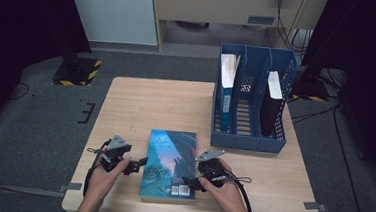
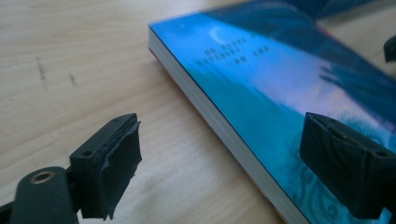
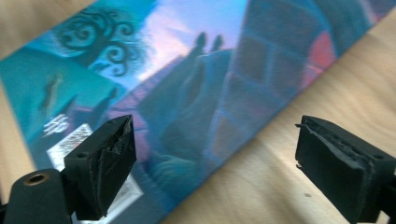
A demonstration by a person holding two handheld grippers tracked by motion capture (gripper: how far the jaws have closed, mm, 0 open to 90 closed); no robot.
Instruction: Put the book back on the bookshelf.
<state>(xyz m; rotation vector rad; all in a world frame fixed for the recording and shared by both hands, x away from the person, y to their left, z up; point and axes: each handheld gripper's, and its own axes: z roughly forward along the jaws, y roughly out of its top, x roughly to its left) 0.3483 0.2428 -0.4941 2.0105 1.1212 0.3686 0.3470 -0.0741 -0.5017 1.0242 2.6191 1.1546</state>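
**Two grippers flank a book lying flat on the table**

At the left, the person's left hand (image 1: 102, 177) holds the left gripper (image 1: 130, 165) low over the table (image 1: 141, 102), just beside the book's left long edge. Its jaws stand wide apart. In the left gripper view one jaw hangs over bare wood and the other over the blue cover, so the book's page edge runs between them; I cannot tell whether either jaw touches anything.

In the middle lies the book (image 1: 170, 162), flat, cover up, near the front edge of the table. The cover is blue and teal with a swirling tree, dark figures and a barcode sticker at the corner nearest the person.

On the book's right side the right hand (image 1: 226, 191) holds the right gripper (image 1: 194, 182), its jaws also spread wide. In the right gripper view one jaw sits above the barcode corner of the cover and the other above the wood, with the book's edge running between them.

Farther right and back stands a blue file rack (image 1: 248, 138) with three slots. A blue book (image 1: 226, 88) stands in its left slot, a dark book (image 1: 271, 104) in its right slot, and the middle slot holds nothing I can see.
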